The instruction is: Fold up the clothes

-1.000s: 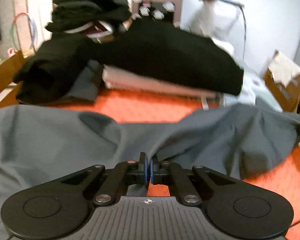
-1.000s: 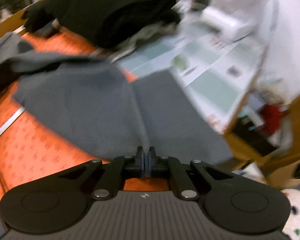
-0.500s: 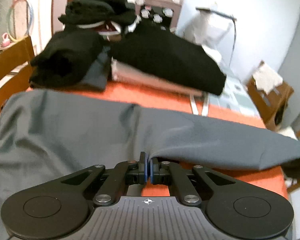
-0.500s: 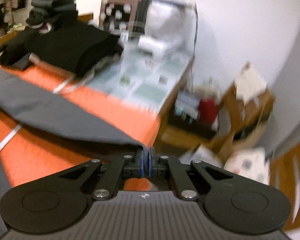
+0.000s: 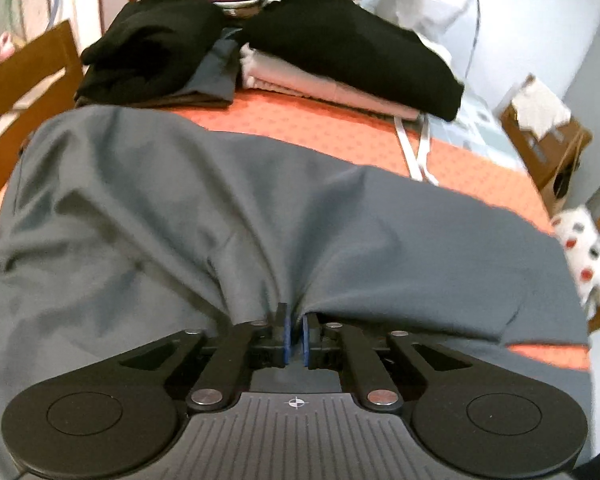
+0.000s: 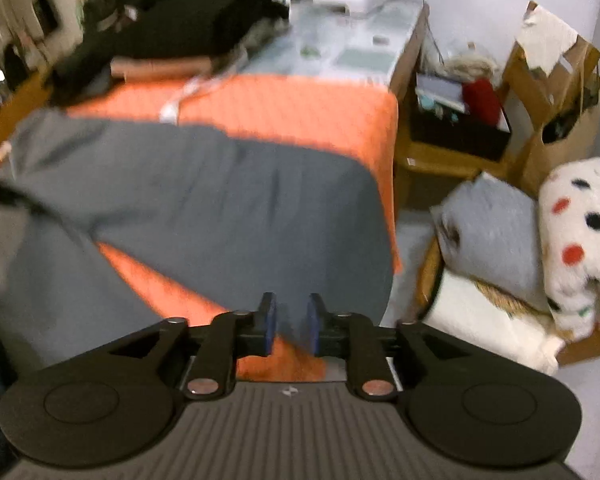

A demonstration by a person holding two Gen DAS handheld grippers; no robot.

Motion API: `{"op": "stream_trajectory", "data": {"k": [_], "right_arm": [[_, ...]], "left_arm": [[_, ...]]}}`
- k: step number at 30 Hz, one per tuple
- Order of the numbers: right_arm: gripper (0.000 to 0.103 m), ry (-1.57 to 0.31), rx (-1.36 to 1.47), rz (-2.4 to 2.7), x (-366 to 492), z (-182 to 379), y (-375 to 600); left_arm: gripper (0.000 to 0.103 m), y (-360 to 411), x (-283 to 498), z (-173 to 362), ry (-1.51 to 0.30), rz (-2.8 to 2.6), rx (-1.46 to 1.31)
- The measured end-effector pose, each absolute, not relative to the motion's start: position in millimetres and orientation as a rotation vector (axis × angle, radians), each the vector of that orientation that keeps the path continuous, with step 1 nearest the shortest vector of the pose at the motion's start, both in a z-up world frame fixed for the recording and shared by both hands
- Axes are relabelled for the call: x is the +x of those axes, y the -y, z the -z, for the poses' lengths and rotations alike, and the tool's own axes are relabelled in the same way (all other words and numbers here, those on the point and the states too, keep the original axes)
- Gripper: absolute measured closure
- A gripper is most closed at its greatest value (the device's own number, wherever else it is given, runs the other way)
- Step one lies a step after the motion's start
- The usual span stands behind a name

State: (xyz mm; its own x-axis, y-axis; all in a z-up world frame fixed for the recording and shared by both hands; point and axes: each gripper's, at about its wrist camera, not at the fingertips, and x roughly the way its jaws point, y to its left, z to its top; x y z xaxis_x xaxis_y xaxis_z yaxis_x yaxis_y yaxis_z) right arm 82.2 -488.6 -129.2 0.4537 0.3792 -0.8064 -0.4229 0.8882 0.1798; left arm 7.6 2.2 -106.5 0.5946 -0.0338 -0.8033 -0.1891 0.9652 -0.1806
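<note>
A grey garment [image 5: 260, 220] lies spread across the orange-covered table [image 5: 340, 128], with wrinkles that run toward my left gripper [image 5: 295, 330]. That gripper's jaws are opening: a narrow gap shows between the blue pads, and the cloth's bunched edge sits at their tips. In the right wrist view the grey garment [image 6: 240, 200] reaches the table's right edge [image 6: 392, 160]. My right gripper [image 6: 292, 320] hangs over its near corner. Its jaws are opening too, with the pads clearly apart and not pressing on the cloth, which shows between them from below.
Folded black clothes [image 5: 340, 40] on a pale folded piece [image 5: 320, 84] fill the far side, with another black pile [image 5: 148, 52] at the far left. A wooden chair [image 5: 32, 76] stands to the left. Right of the table are a spotted white bundle [image 6: 580, 240] and a paper bag [image 6: 556, 80].
Both grippers drew the garment toward the near side, and it now lies flatter over the table. Both pairs of pads have parted, the right one widely, and the cloth has dropped from it.
</note>
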Motion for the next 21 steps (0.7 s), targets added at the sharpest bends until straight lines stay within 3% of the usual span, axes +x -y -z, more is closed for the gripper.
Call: {"op": "stream_trajectory", "data": {"k": [3, 4, 15, 21], "right_arm": [[0.075, -0.939, -0.031, -0.498, 108.2, 119.2, 491.3], [0.074, -0.931, -0.029, -0.496, 116.4, 118.9, 490.2], [0.067, -0.902, -0.191, -0.709, 221.8, 140.4, 455.8], [0.054, -0.924, -0.313, -0.883, 265.5, 159.7, 424.9]], "left_arm": [[0.057, -3.6, 3.6, 100.4, -0.893, -0.082, -0.305], [0.051, -2.9, 2.1, 97.7, -0.876, -0.078, -0.316], [0.043, 5.9, 9.1, 82.9, -0.821, -0.094, -0.383], [0.040, 9.9, 13.9, 74.9, -0.806, -0.114, -0.391]]}}
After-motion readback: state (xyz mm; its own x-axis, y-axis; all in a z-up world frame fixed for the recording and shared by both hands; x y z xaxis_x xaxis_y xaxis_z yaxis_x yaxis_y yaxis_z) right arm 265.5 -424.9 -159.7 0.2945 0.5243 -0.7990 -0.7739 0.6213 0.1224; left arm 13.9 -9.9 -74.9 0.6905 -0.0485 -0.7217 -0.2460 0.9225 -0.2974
